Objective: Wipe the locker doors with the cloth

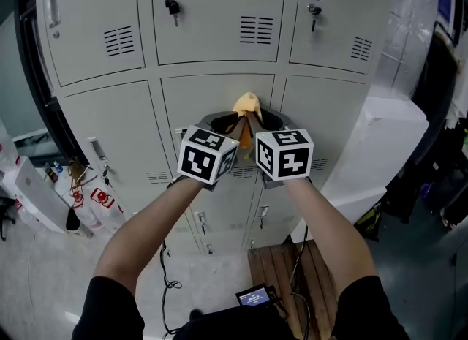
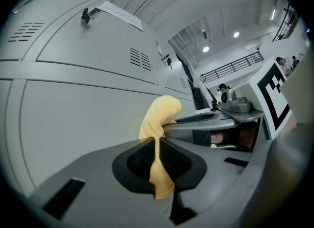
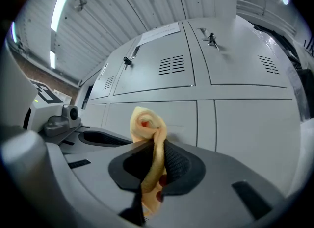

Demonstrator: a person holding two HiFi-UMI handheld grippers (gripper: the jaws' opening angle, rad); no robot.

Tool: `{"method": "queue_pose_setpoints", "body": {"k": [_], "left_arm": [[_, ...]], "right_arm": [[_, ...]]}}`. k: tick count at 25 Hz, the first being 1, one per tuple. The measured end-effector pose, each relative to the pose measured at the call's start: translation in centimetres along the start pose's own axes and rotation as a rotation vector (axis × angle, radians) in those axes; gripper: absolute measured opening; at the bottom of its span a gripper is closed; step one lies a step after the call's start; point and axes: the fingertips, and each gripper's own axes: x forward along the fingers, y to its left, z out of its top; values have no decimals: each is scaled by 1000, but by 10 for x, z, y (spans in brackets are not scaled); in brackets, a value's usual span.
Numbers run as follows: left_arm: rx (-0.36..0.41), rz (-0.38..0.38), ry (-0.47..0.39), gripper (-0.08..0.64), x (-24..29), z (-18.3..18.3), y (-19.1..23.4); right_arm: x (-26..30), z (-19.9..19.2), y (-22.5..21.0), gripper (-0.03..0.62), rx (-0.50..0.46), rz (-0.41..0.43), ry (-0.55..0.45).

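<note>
Left claw [image 1: 223,121]: closed, pinching a fold of the yellow cloth [image 1: 247,104] between its pads.
Right claw [image 1: 267,119]: closed on the same cloth, just beside the left claw.
Cloth position: bunched in a knob in front of the centre locker door [image 1: 212,97] of the middle row, near its top edge.
Progress: judged at or near the start; no wiped streaks show, so every door counts as left to do.
Unclear: whether the cloth touches the door; the arms hide the lower doors.
</note>
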Motion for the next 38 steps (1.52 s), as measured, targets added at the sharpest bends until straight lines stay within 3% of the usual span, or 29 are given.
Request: {"method": "queue_pose_setpoints", "body": {"k": [18,38], "left_arm": [[-36,154,82,38,-103,-64,92],[-39,148,89,38,-108,-91,121]], "right_arm": [[58,-30,139,71,16,154,50],[79,-47,162,71,-40,153,23]]}}
